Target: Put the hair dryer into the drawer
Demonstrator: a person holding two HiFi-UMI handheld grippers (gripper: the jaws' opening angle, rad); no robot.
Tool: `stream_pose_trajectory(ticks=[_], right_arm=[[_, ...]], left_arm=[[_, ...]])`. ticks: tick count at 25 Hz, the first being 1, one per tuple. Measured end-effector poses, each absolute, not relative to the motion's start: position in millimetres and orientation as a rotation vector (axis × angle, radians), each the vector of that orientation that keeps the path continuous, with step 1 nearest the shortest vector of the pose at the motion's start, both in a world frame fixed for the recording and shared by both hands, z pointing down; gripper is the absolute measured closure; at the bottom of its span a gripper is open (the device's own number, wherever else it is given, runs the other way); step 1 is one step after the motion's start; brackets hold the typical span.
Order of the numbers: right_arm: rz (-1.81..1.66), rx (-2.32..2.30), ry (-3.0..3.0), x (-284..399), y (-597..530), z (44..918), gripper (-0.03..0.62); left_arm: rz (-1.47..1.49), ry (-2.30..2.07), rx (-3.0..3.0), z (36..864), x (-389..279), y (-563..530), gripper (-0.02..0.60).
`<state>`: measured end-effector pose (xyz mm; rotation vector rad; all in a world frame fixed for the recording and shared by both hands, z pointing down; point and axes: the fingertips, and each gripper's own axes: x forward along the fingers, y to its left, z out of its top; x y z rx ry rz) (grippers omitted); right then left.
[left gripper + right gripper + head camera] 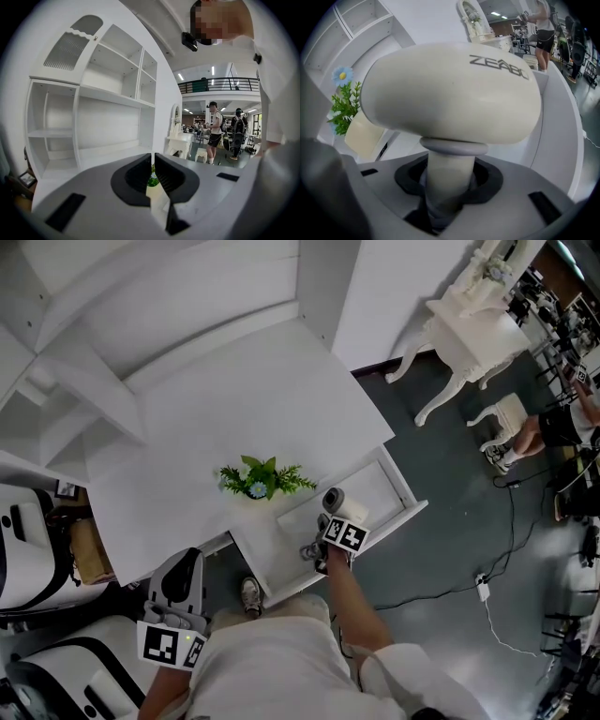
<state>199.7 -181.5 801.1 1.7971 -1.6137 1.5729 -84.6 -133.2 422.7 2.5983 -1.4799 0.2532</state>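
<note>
Left gripper point(153, 177) held low, short of open white wooden drawer point(380, 488): jaws together, empty, spare hand.
Right gripper point(450, 190) clamps handle of cream plastic hair dryer point(450, 93), tipped down over drawer, likely for lowering in.
Small green potted plant point(261, 479) just beyond drawer.

Your right tool point(449, 187) points steeply down from your outstretched arm, jaws clamped on the hair dryer point(450, 89) handle. Your left tool point(153, 169) sits close to your body, roughly level, jaws closed and empty.
</note>
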Motion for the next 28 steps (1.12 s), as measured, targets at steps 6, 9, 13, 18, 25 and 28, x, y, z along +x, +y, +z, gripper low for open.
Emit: stream_pose_trajectory(ticks=[6,9,13,18,25,28], right_arm=[[1.615,1.793,-1.555,198,-182,815,0.424],[1.621,1.788,-1.533,198,-183,820,0.422],[1.616,1.78,-1.495,199,-184,825,0.419],[1.631,1.778,-1.44,201,-182,832,0.413],[1.714,1.794,-1.377,205,-180,842,0.411],[1.722,1.789,-1.367,204,-179,843,0.41]], left_arm=[[0.245,-1.522,2.573,419,-94,-132,0.546],[0.25,-1.538,2.553,422,-98,-130,0.548],[0.248,-1.557,2.535,424,-101,-130,0.546],[0.238,-1.569,2.517,424,-104,-130,0.548],[0.232,-1.588,2.496,425,-106,-131,0.548],[0.232,-1.588,2.493,425,-105,-134,0.548]])
